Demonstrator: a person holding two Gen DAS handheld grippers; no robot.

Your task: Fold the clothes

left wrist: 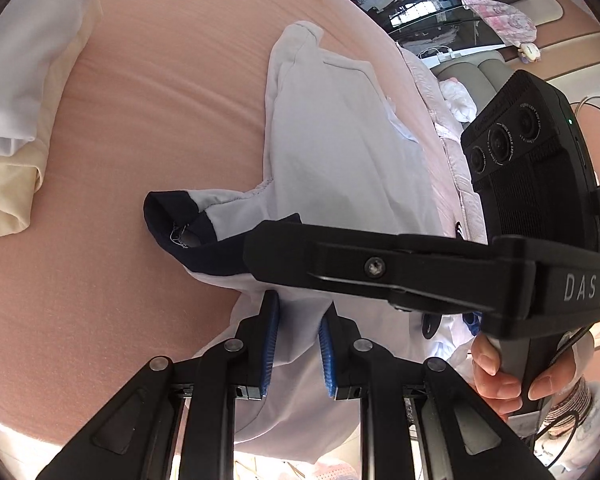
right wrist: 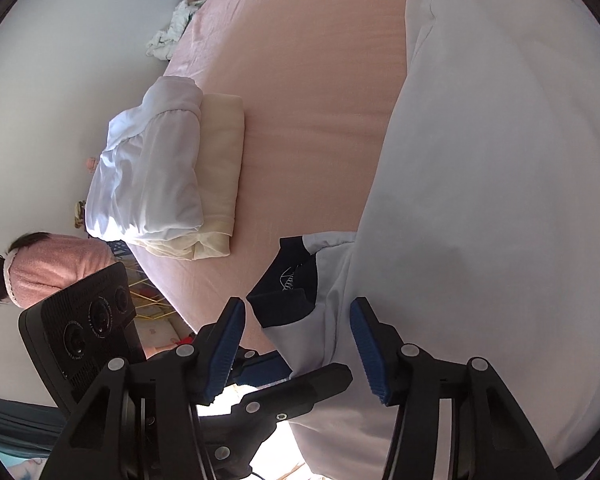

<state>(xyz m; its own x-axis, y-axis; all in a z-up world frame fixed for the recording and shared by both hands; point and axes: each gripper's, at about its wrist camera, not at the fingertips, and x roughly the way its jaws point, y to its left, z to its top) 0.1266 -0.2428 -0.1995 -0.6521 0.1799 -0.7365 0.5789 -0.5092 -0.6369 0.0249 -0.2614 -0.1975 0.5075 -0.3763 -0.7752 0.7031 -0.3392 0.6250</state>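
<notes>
Pale grey-white shirt (left wrist: 340,152) with a navy sleeve cuff (left wrist: 188,232) lies spread on the pink bedsheet (left wrist: 140,100) in the left wrist view, where the left gripper (left wrist: 296,320) pinches a fold of its hem between blue pads and the right gripper's black body crosses just above. From the right wrist, the right gripper (right wrist: 296,344) stands part-spread astride the shirt's edge beside the cuff, its pads seemingly not pressing, with folded clothes (right wrist: 168,176) stacked well apart near the bed's edge.

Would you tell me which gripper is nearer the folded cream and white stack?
Left. The left gripper, clamped on the pale shirt, sits on the stack's side; the right gripper reaches in from the far side.
</notes>
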